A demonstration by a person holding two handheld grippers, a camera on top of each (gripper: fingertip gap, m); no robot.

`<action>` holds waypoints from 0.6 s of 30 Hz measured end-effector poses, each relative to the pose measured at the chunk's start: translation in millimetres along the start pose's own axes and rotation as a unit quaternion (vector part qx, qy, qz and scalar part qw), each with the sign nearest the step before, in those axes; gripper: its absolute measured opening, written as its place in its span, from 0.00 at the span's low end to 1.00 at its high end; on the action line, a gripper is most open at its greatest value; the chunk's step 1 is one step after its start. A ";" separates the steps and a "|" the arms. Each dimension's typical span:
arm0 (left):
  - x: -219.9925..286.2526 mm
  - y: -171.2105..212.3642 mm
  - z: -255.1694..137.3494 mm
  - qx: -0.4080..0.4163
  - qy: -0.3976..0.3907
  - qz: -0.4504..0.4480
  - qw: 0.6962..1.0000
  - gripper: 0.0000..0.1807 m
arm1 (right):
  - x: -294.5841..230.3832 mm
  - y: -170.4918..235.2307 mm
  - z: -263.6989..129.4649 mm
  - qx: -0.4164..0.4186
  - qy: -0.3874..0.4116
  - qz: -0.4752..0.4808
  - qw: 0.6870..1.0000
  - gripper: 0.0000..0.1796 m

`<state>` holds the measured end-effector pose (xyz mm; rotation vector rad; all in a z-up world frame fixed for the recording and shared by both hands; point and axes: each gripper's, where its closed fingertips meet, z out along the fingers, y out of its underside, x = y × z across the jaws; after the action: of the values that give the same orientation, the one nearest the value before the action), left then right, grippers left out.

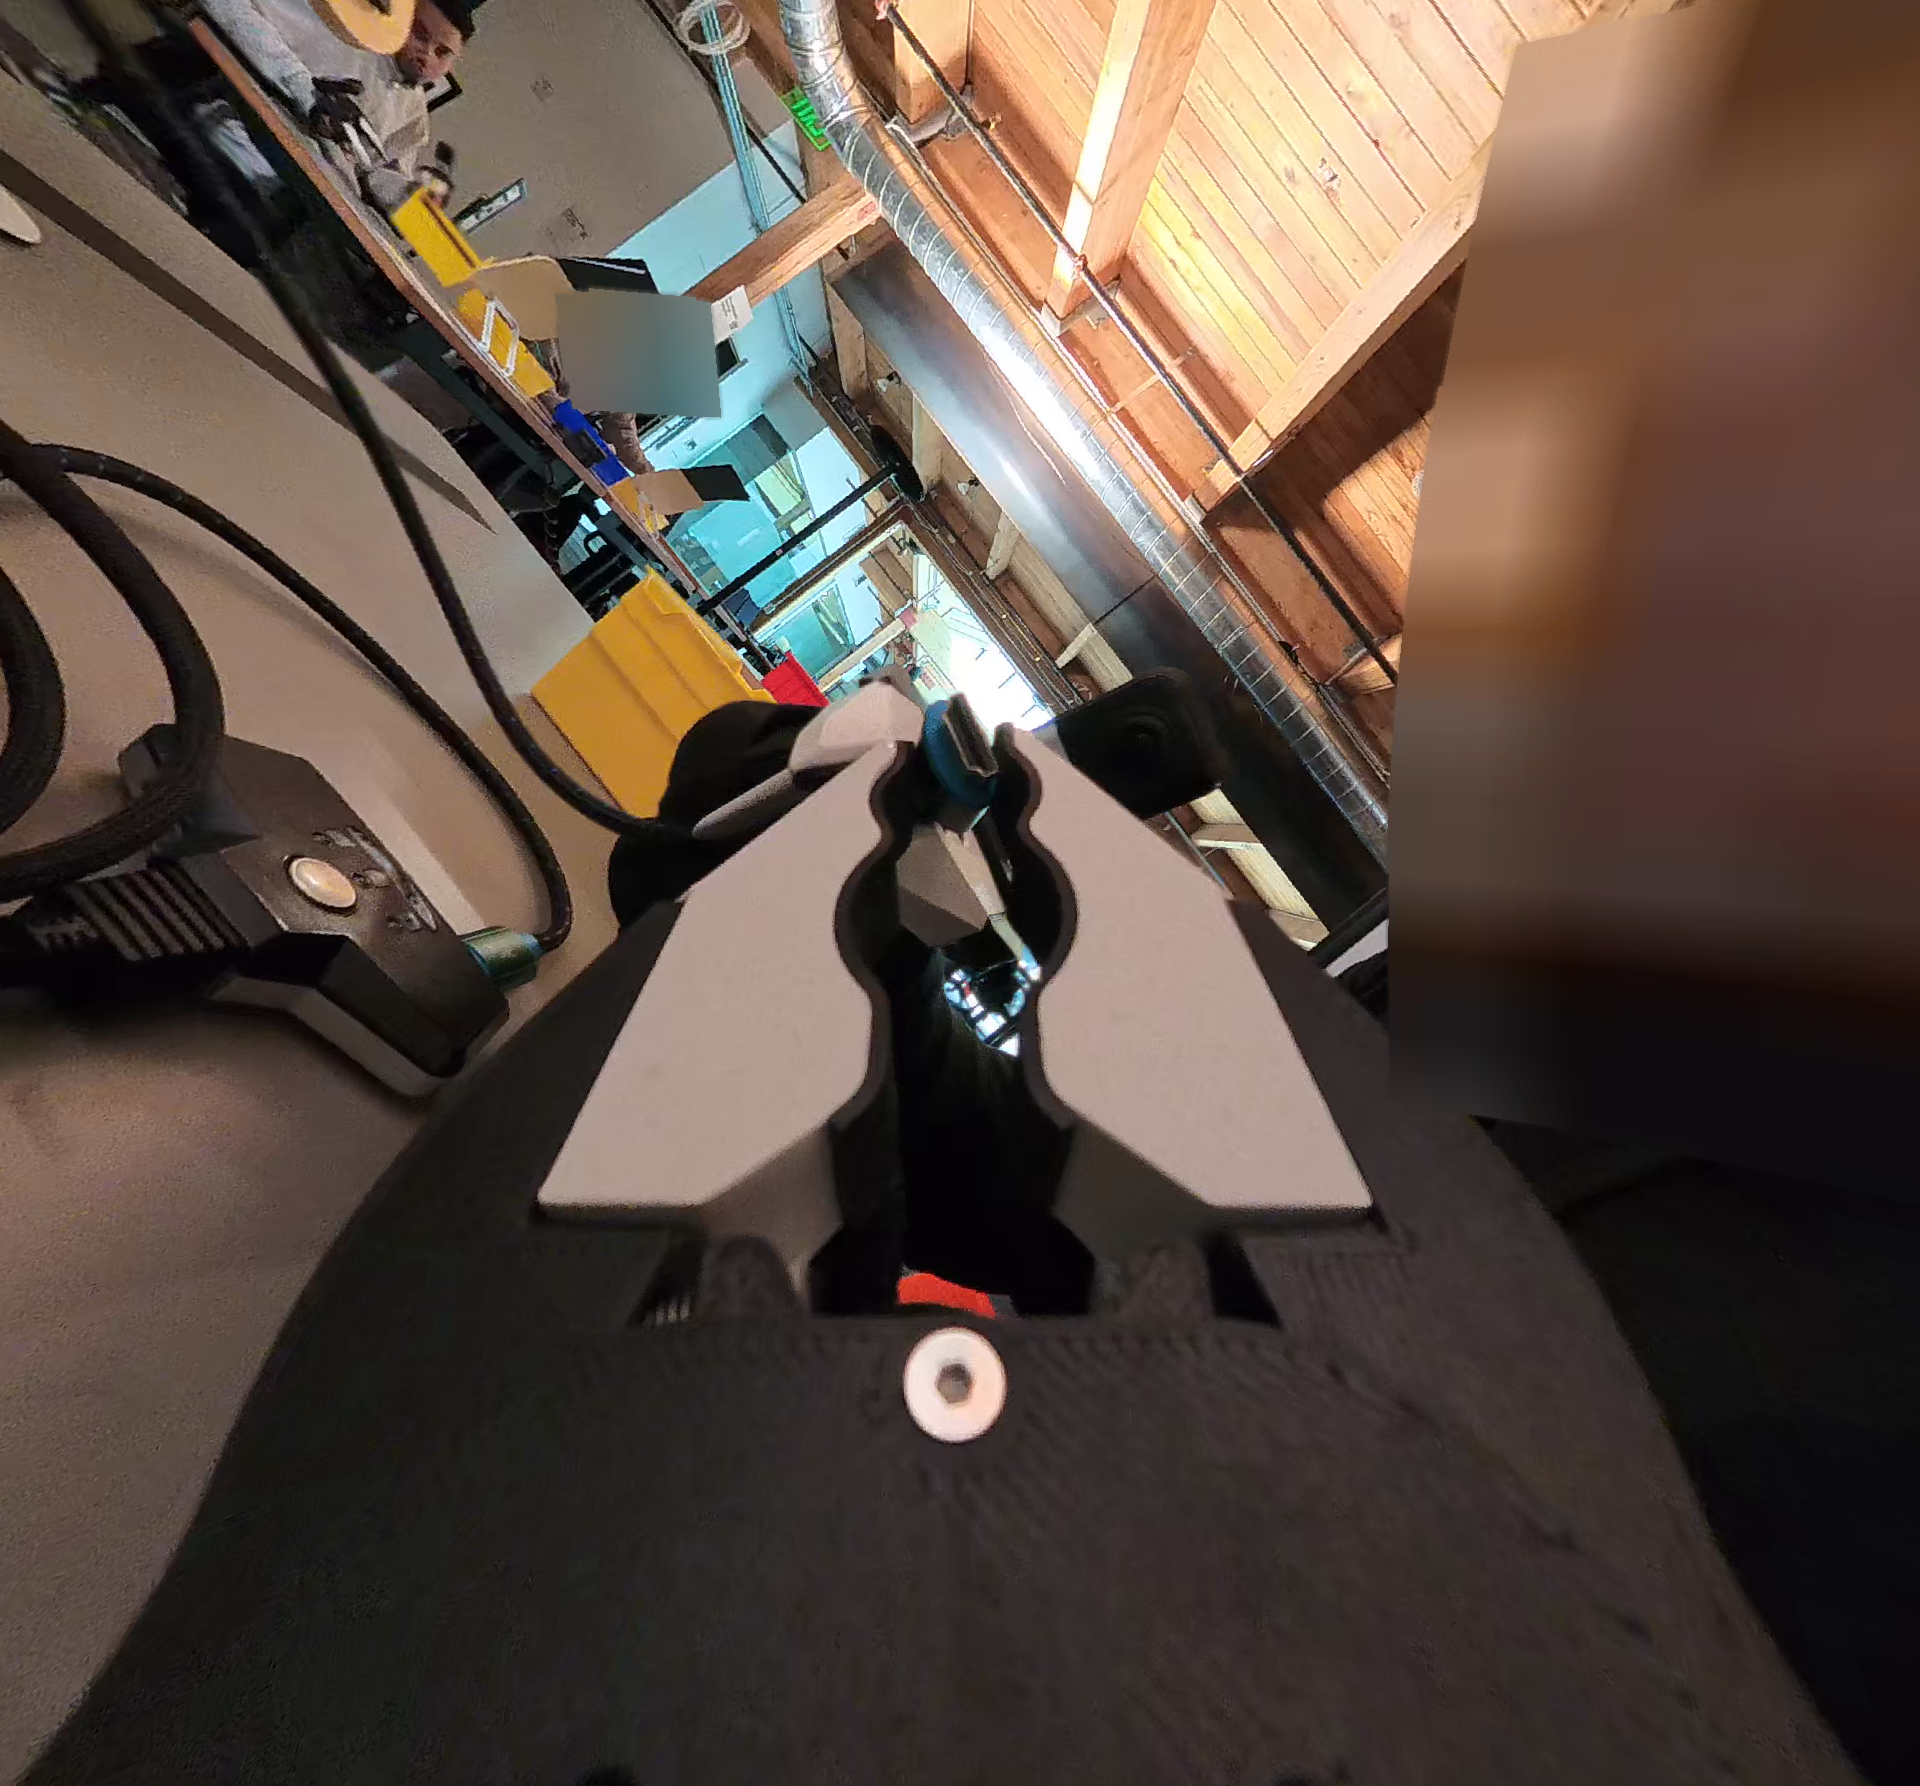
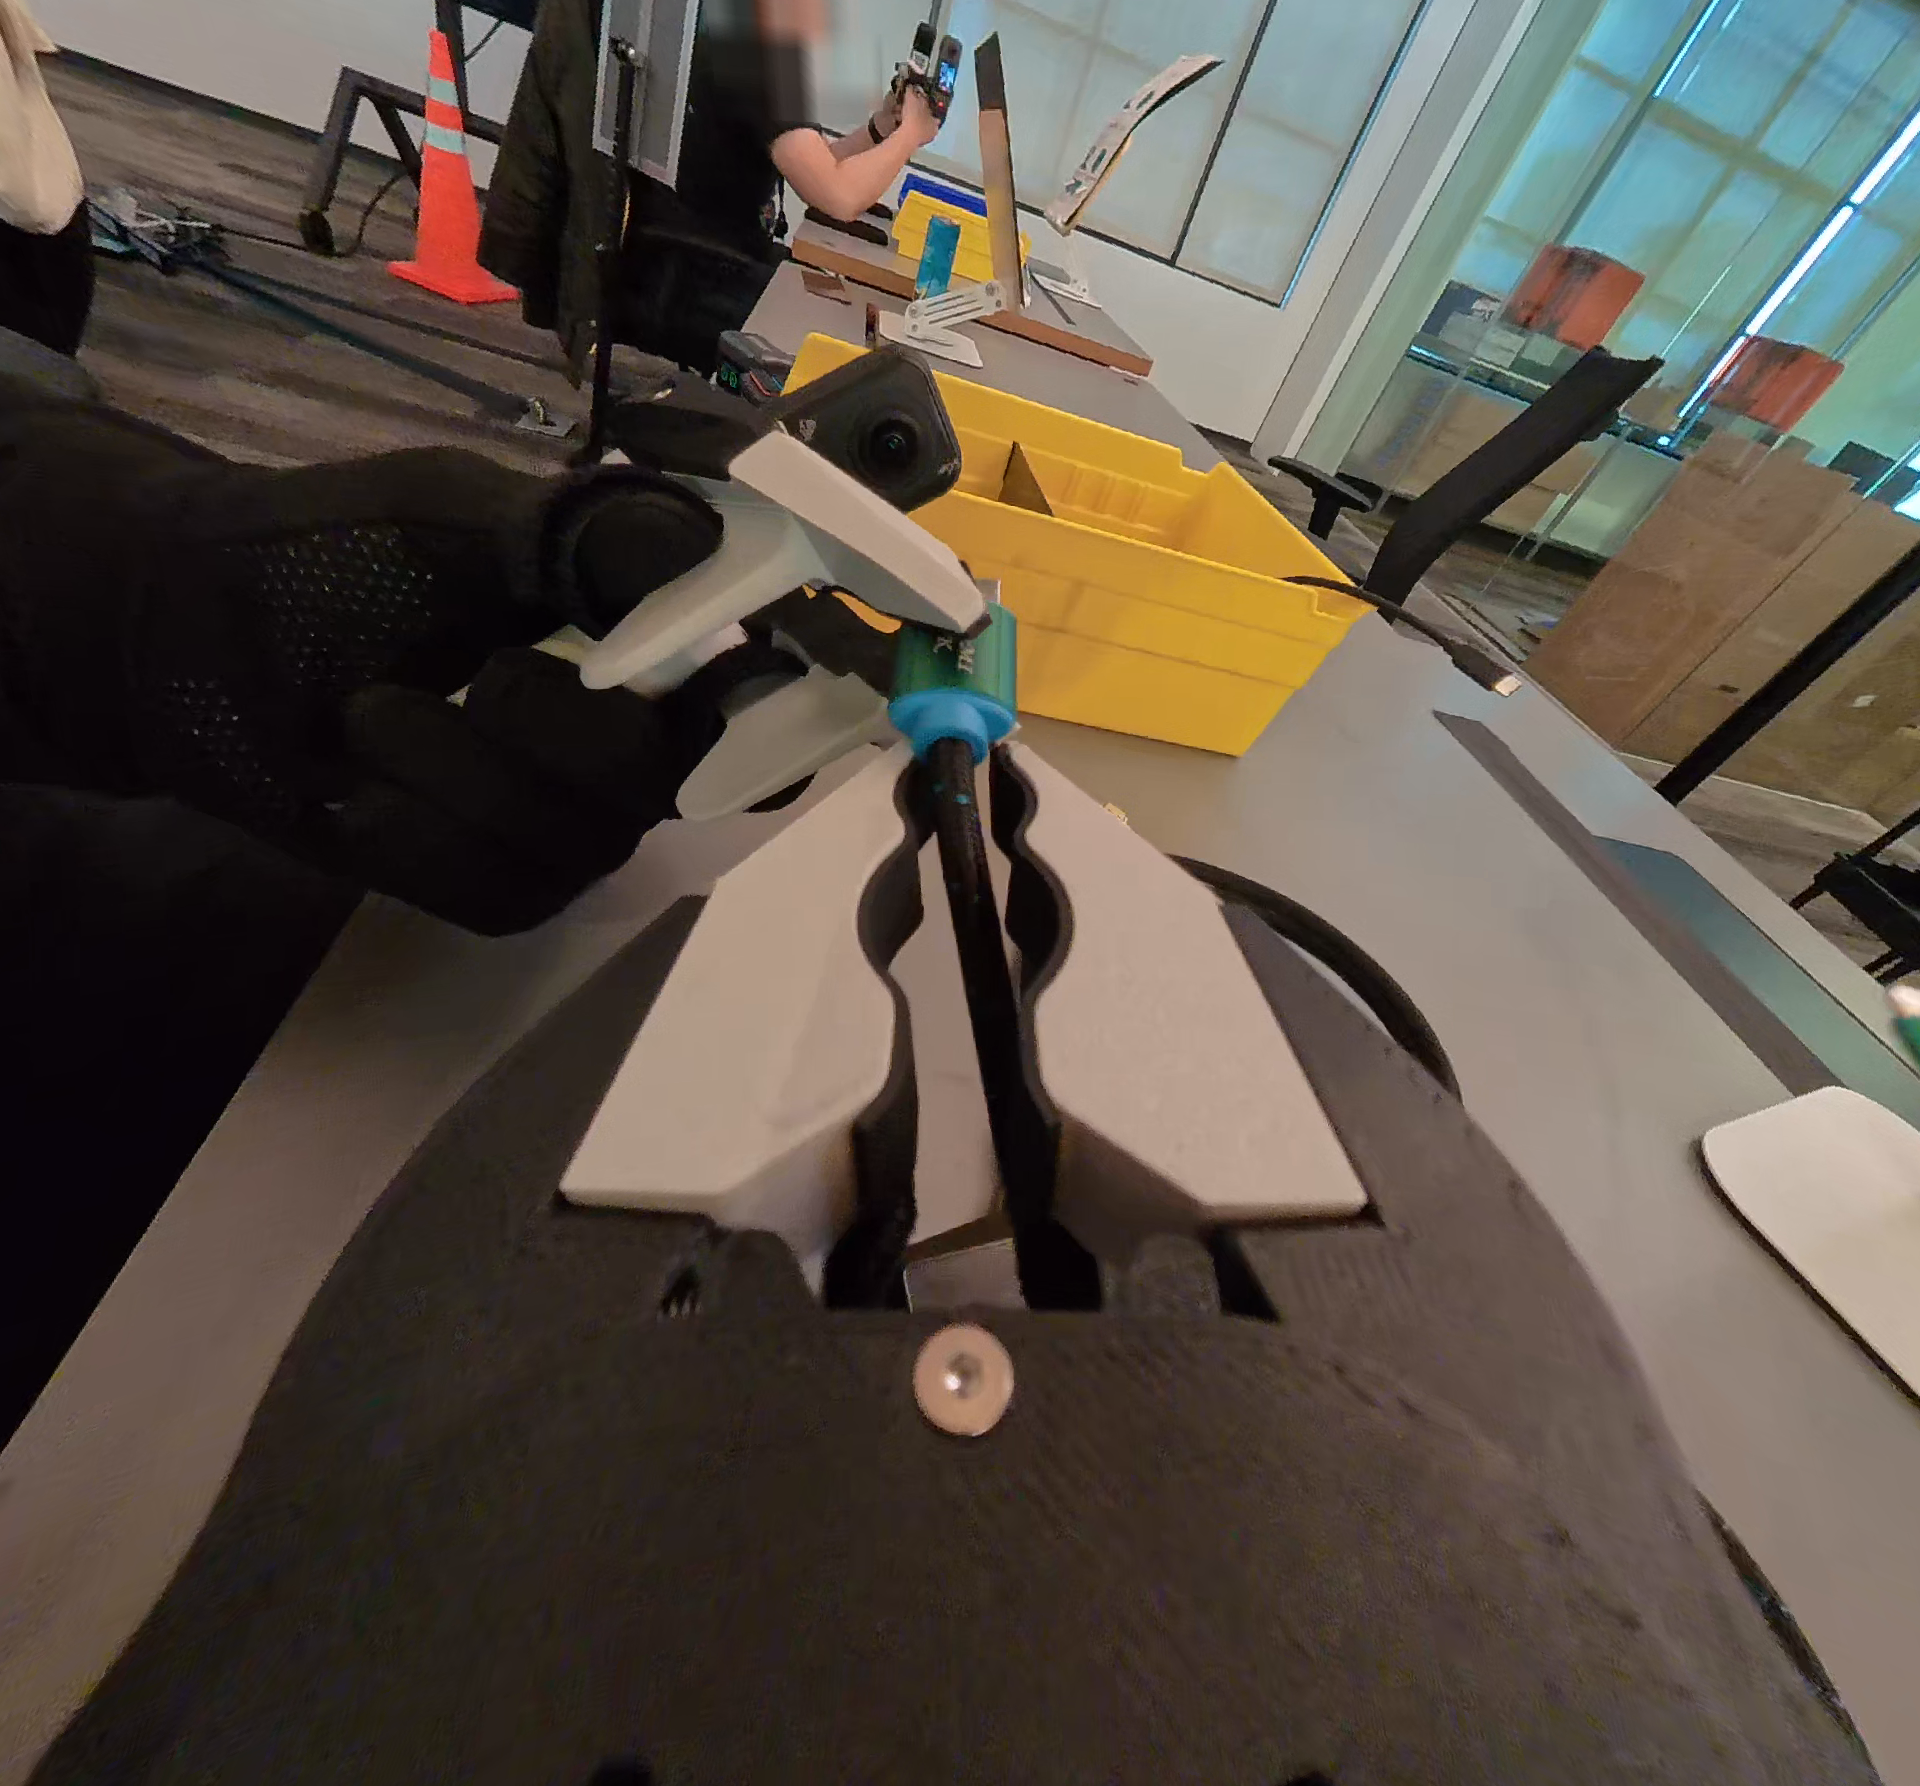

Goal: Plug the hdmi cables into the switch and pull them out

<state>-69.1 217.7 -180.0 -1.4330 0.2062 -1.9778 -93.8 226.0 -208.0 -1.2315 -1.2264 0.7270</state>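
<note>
A grey counter [image 2: 1403, 905] stands in a workshop with timber ceiling beams [image 1: 1143, 126] and glazed walls. Left hand-held gripper [image 2: 935, 624] clamps the teal HDMI plug [image 2: 951, 671] above the counter. Right hand-held gripper [image 2: 956, 780] pinches its black braided cable [image 2: 982, 957]. The black switch [image 1: 312, 915] lies on the counter, well left.

Two claws meet tip to tip above tabletop [image 2: 1455, 905]; left claw [image 2: 935, 640] and gloved hand [image 2: 312, 676] block right claw [image 2: 951, 770] ahead. Yellow bin [image 2: 1122, 593] stands just behind them toward far edge. Switch [image 1: 312, 915] with looped black cables [image 1: 156, 656] crowds surface beside left claw's side. White pad [image 2: 1829, 1217] lies near tabletop's right edge; bare strip between pad and bin.
</note>
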 end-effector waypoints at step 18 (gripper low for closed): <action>-11.7 -1.7 -7.4 0.030 0.012 -0.041 0.999 0.07 | 1.1 -5.0 -6.0 0.032 -0.023 0.058 0.998 0.13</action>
<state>-74.6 224.2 -191.1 -1.4008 0.0992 -2.0510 -88.8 224.0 -202.3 -1.2455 -1.1669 0.8773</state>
